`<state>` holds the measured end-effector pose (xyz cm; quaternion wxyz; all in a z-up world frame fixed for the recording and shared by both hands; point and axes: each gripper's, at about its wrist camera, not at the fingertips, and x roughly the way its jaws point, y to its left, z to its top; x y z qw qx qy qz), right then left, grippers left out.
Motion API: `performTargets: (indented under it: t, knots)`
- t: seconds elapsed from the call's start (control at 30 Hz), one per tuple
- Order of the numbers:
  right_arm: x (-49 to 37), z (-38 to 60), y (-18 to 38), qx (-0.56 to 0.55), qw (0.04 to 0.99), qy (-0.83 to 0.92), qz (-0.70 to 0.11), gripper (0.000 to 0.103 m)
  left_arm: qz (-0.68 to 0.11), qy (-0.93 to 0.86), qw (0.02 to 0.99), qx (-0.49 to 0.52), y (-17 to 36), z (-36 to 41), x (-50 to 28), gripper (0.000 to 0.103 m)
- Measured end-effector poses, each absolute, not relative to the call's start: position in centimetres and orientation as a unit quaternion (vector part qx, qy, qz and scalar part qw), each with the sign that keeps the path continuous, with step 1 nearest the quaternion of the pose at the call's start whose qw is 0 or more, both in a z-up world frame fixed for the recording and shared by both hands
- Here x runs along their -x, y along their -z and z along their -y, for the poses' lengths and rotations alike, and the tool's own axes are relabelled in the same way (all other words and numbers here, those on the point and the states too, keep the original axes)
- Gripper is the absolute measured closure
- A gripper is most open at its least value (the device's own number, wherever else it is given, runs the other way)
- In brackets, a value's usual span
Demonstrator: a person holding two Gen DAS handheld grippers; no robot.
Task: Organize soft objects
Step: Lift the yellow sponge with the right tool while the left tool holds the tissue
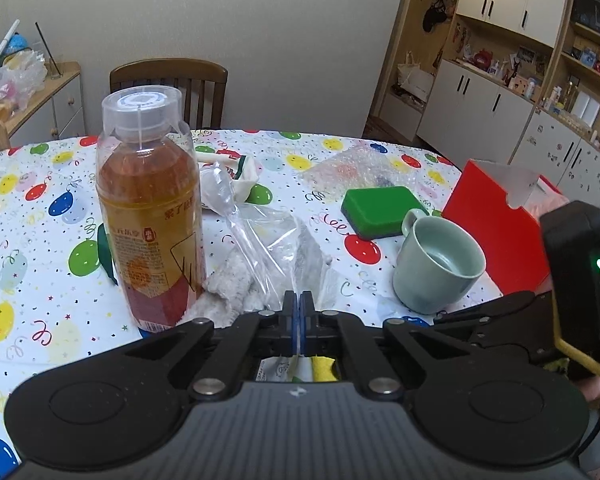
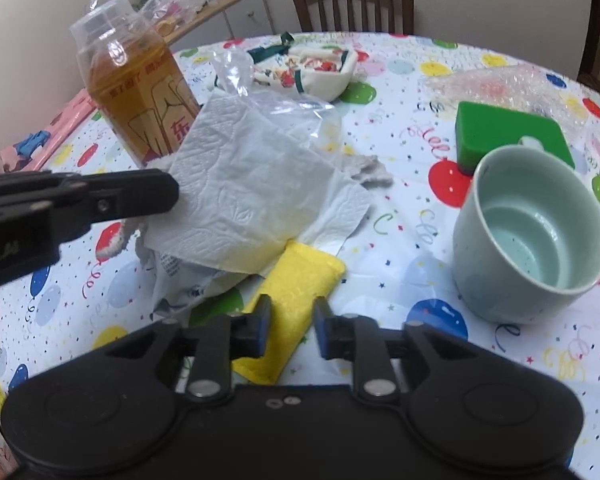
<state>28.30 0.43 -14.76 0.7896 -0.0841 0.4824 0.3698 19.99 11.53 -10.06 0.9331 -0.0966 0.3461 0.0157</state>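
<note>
**Two grippers over a cluttered party-cloth table**

Left wrist view: the left gripper (image 1: 299, 300) has its jaws pressed fully together at the near edge of the table (image 1: 40, 208), which wears a cloth printed with balloons. A thin pale sheet runs down between the blue pads; what it belongs to cannot be told from here. Just beyond the fingertips lies a clear plastic bag (image 1: 268, 236) over a grey-white fuzzy cloth (image 1: 236, 284). A bottle of amber drink (image 1: 150, 208) stands upright to the left, touching the cloth. To the right sit a pale green mug (image 1: 440, 264), a green sponge block (image 1: 382, 210) just behind it, and a red box (image 1: 496, 224) at the far right. Bubble wrap (image 1: 352, 168) lies further back. The right gripper's body (image 1: 580, 280) shows at the right edge.

Right wrist view: the right gripper (image 2: 292, 328) is partly open, its jaws straddling the near end of a yellow sponge cloth (image 2: 296, 292) that lies flat on the table; whether the pads touch it cannot be told. A sheet of white paper towel (image 2: 252, 188) hangs over the far end of the yellow cloth, its left edge at the tip of the left gripper (image 2: 172, 196), which enters from the left. The mug (image 2: 536, 232) stands to the right, the green block (image 2: 508, 132) behind it, the bottle (image 2: 140, 92) far left. A small white fabric pouch (image 2: 320, 72) lies near the far edge.
</note>
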Motion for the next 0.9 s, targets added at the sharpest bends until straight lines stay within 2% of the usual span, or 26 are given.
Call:
performTargets:
  t: [0.1,0.17,0.2,0.33,0.5,0.6,0.63,0.67,0.8,0.83,0.9]
  knots:
    - [-28.2,-0.8,14.8,0.088,0.789,-0.368,-0.483,0.067,-0.346,-0.014,0.933,0.095,10.1,-11.3,-19.8,0.102]
    - [-28.1,-1.2,14.9,0.093,0.787,-0.368,-0.487,0.049,-0.347,-0.012,0.933,0.096,10.3,-11.2,-19.7,0.102]
    - [-28.1,-1.4,15.0,0.096,0.787,-0.366,-0.488,0.046,-0.348,-0.011,0.933,0.095,10.4,-11.1,-19.7,0.102]
    - [-27.7,-2.0,15.4,0.108,0.788,-0.363,-0.485,0.046,-0.351,-0.009,0.931,0.097,10.7,-11.1,-19.7,0.102]
    - [-27.4,-2.5,15.3,0.120,0.793,-0.359,-0.477,0.051,-0.349,-0.008,0.931,0.103,10.7,-11.1,-19.6,0.102]
    - [-27.4,-2.0,15.0,0.119,0.796,-0.353,-0.477,0.059,-0.348,-0.005,0.931,0.109,10.6,-11.1,-19.6,0.102]
    - [-27.4,-1.6,14.8,0.115,0.799,-0.352,-0.474,0.065,-0.347,-0.005,0.931,0.111,10.5,-11.1,-19.5,0.102]
    - [-27.4,-1.2,14.5,0.107,0.801,-0.353,-0.471,0.078,-0.346,-0.004,0.932,0.112,10.4,-11.0,-19.5,0.102]
    - [-28.0,0.1,13.8,0.091,0.798,-0.357,-0.477,0.086,-0.341,-0.005,0.934,0.110,10.1,-10.8,-19.4,0.102]
    - [-28.0,0.2,13.8,0.096,0.799,-0.355,-0.476,0.098,-0.340,-0.007,0.934,0.111,10.1,-10.9,-19.3,0.102]
    - [-28.1,0.5,14.0,0.096,0.795,-0.359,-0.480,0.098,-0.339,-0.013,0.934,0.112,10.0,-10.9,-19.2,0.102]
